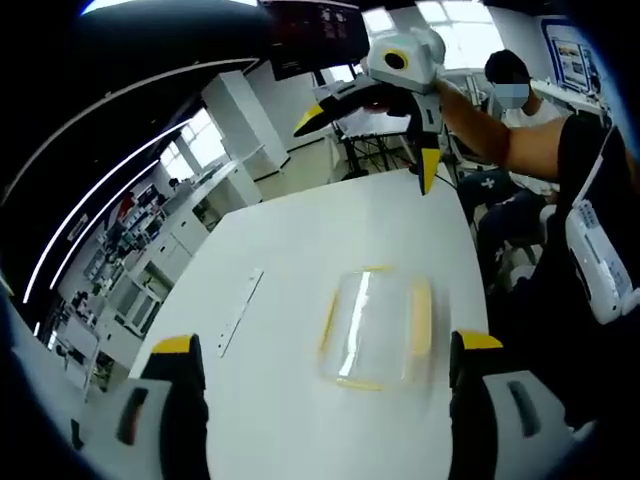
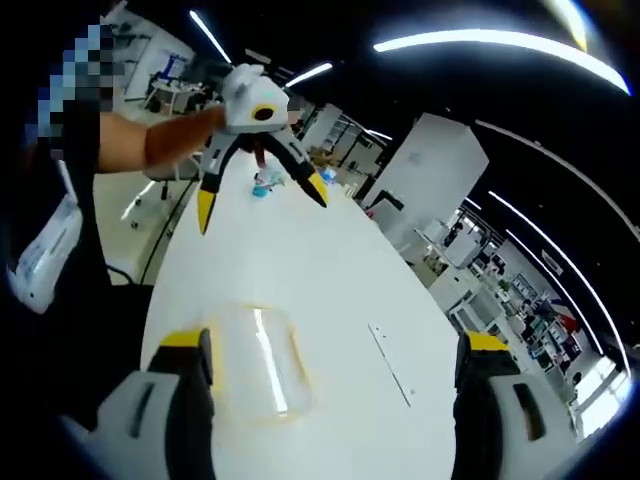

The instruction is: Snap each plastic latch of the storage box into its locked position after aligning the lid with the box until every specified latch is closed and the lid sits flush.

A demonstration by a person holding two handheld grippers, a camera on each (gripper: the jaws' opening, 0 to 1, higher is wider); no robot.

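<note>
Left tongs (image 1: 320, 350): seen wide apart in the left gripper view, yellow-tipped jaws rising at 7 and 5 o'clock, nothing clamped; also seen in the right gripper view (image 2: 262, 195) at 11 o'clock, raised above the desk, jaws spread.

Right tongs (image 2: 335, 350): seen wide apart in the right gripper view, jaws at 7 and 5 o'clock, nothing held; also seen in the left gripper view (image 1: 375, 150) at 1 o'clock, lifted over the far desk edge, jaws spread.

Storage box (image 1: 377, 327): a clear box with yellow latches along its sides, resting on the desk between the left jaws, toward 5 o'clock; blurred. In the right gripper view (image 2: 262, 375) it lies toward 7 o'clock, just beside the left-hand jaw.

Lid: whether it is seated flush cannot be told through the blur.

Desk (image 1: 330, 240): white.

Flat strip (image 1: 239, 310): a pale narrow piece lying at 9 o'clock of the box, apart from it.

Step in hand, judged: approach to the box. The lid is best squared on the rim first, then each latch pressed by one jaw tip while the box is steadied by the other tongs.

Writing: none readable.
</note>
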